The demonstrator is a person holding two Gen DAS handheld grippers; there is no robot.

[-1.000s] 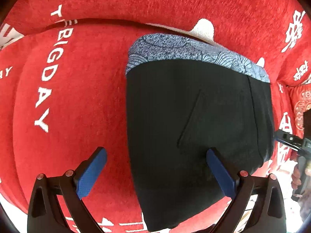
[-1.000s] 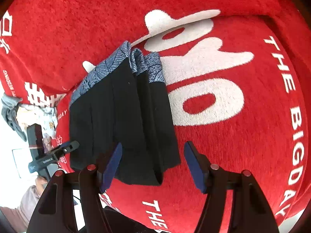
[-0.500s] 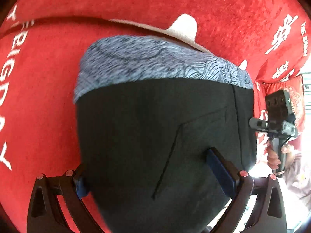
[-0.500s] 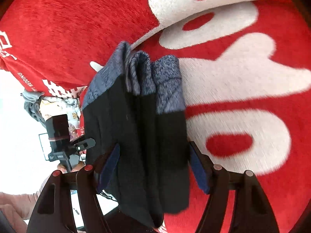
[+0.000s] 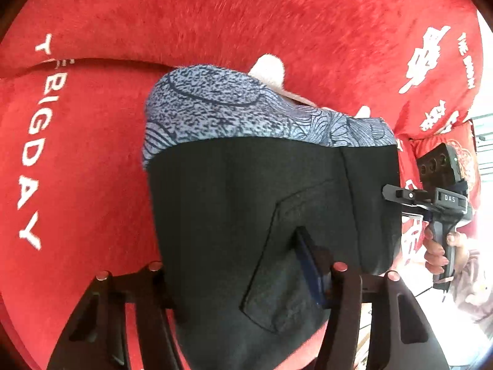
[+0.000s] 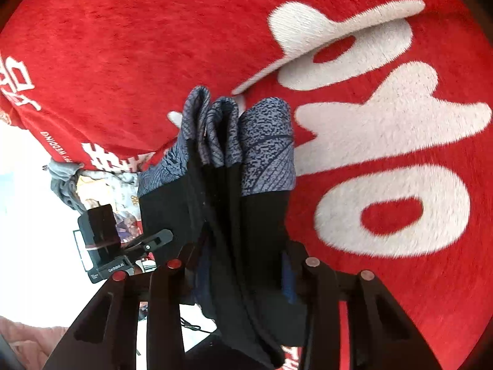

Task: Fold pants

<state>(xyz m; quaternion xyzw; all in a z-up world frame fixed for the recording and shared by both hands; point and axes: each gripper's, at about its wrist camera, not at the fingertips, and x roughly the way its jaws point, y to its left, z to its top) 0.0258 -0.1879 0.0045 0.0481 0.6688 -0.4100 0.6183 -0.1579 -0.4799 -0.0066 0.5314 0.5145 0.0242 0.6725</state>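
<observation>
A: We are losing our left gripper (image 5: 243, 273)'s left finger behind the folded black pants with a grey-blue patterned waistband (image 5: 271, 203); its jaws are closing around the cloth's near edge.

B: Our right gripper (image 6: 243, 265) is angling down, jaws closing on the pants' stacked folds, both pads half buried.

A: The pants are lying on the fuzzy red blanket with white lettering (image 5: 92, 160). Beyond the pants' right edge, a hand (image 5: 443, 246) is gripping the right handle.
</observation>
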